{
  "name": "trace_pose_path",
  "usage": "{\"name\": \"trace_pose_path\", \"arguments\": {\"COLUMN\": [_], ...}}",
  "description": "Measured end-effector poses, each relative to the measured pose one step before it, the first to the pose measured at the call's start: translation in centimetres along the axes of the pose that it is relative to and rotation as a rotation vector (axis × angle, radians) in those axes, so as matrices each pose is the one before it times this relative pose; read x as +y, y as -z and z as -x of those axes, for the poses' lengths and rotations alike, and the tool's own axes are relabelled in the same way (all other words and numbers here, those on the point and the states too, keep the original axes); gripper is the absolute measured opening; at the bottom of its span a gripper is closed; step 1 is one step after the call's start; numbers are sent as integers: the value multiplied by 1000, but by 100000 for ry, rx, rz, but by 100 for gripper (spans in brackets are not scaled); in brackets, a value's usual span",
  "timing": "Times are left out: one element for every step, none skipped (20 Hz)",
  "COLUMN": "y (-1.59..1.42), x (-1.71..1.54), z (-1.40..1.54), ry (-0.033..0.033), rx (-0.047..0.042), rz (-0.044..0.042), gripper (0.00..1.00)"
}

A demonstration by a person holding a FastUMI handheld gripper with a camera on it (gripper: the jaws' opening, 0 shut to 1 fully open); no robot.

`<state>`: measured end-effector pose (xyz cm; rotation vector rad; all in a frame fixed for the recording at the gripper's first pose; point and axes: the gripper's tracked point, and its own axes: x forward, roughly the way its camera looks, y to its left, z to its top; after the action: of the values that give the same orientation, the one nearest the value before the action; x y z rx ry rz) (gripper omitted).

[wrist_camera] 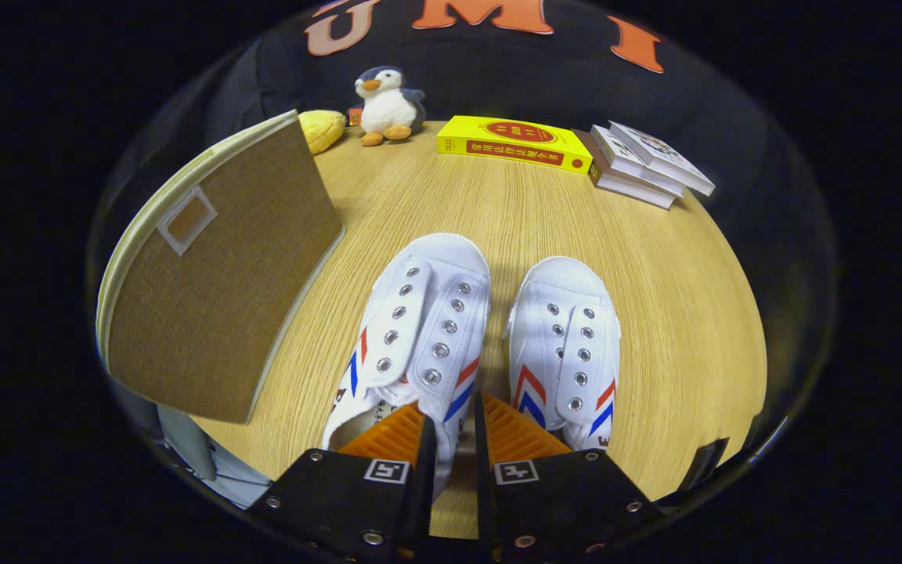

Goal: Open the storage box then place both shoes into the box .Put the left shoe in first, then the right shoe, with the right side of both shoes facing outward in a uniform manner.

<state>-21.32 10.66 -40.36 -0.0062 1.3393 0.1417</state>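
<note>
Wooden table (654,258): gripper (455,423) pinches left shoe's (420,329) side wall; right shoe (564,345) just beside; storage box (216,282) left.

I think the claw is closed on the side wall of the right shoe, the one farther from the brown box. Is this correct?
Not quite. In the gripper view the claw grips the side wall of the left shoe, the one nearer the brown box. The right shoe stands untouched beside it.
</note>
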Motion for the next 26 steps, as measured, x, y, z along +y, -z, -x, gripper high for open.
{"name": "trace_pose_path", "arguments": {"y": [-92, -37, 37, -5, 124, 39, 104, 52, 57, -76, -142, -65, -6, -178, -272, -281, -186, -334, -370, -471, -629, -673, -564, -570, -706, -807], "x": [67, 69, 126, 48, 103, 75, -34, 7, -23, 254, 648, 317, 9, 227, 36, 187, 158, 150, 240, 346, 409, 361, 452, 366, 407, 485], "z": [-215, -43, -90, -76, -60, 38, 5, -57, 28, 164, 196, 244, 159, 183, 97, 181, 150, 164, 68, 306, 247, 338, 282, 218, 307, 394], "ry": [-1138, -1043, -1070, -1087, -1198, -1333, -1152, -589, -52, -1262, -2498, -108, 57, -279, -156, -672, -664, -889, -1376, -1594, -1552, -1274, -1051, -816, -722, -668], "rx": [-1210, -828, -547, 60, 1175, 2054, 2211, 1424, 999, 115, -127, 180, 337, -162, -454, -804, -265, -755, -772, -1861, -2238, -2327, -2130, -1259, -2315, -2114], "rz": [-1158, -411, -330, -235, -1023, -2326, -4538, -4416, -3342, -1827, -325, 1468, 675, -1128, -1863, -2032, -1534, -1854, -1545, -2060, -1382, -1072, -581, 260, -924, -1005], "gripper": [20, 20, 18, 17, 16, 15, 14, 13, 12, 11, 7, 5, 4, 4, 3, 3, 2, 2, 1, 1, 1, 1, 1, 0, 1, 0]}}
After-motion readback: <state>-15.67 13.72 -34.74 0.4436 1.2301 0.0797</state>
